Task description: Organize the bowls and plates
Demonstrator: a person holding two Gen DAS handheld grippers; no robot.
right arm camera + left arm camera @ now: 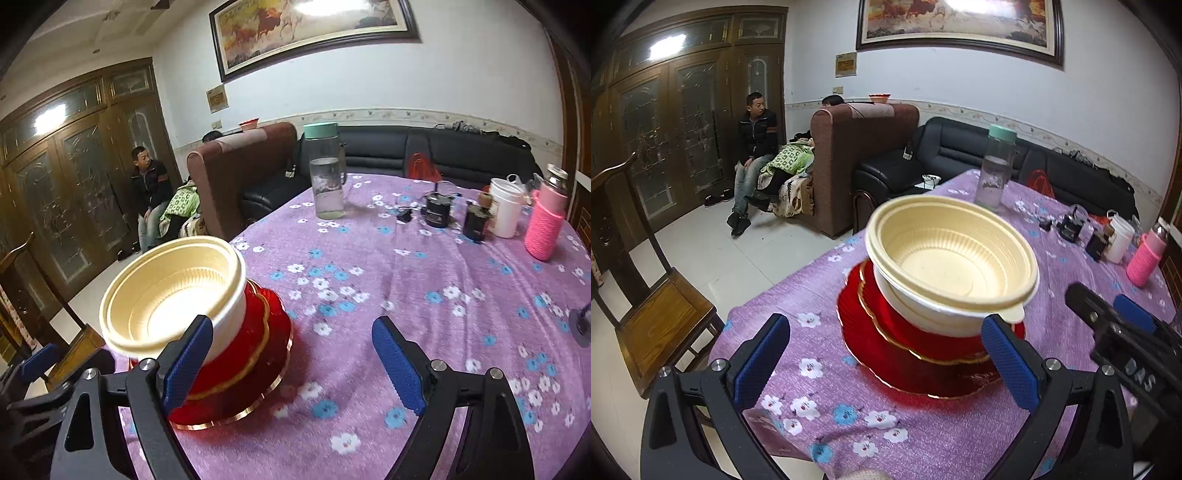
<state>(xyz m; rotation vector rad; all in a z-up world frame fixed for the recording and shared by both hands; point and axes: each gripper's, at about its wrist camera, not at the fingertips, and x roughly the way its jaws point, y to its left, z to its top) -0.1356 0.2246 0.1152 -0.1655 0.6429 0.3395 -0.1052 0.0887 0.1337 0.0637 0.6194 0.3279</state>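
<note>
Near the table's left front edge, close to where the purple flowered tablecloth [406, 280] drops toward the floor, stands the whole stack: a wide red glass plate with a gold rim [886, 373] at the bottom, a smaller red gold-rimmed dish [886, 317] on it, and nested cream plastic bowls with ribbed walls [953, 258] on top. The bowls sit visibly tilted rather than level, and the stack looks top-heavy.

Both grippers are spread wide and pinch nothing. The left gripper [886, 365] frames the stack, its right pad [1008, 365] just beside or touching the lower rim of the bowls; I cannot tell which. The right gripper [291, 365] stands over bare cloth, its left pad [188, 365] in front of the bowls' wall, with contact unclear.

The main risk, as I judge it, is a sideways nudge from either pad as it leaves: the light bowls could slide off the dish, or the plates could skid on the soft cloth toward the near edge and the tiled floor [713, 258], where glass would break. The wooden chair [661, 314] beside that edge would not catch them. The clear water bottle with a green lid [325, 177] and the pink-sleeved flask [546, 221] stand well apart, out of harm.
</note>
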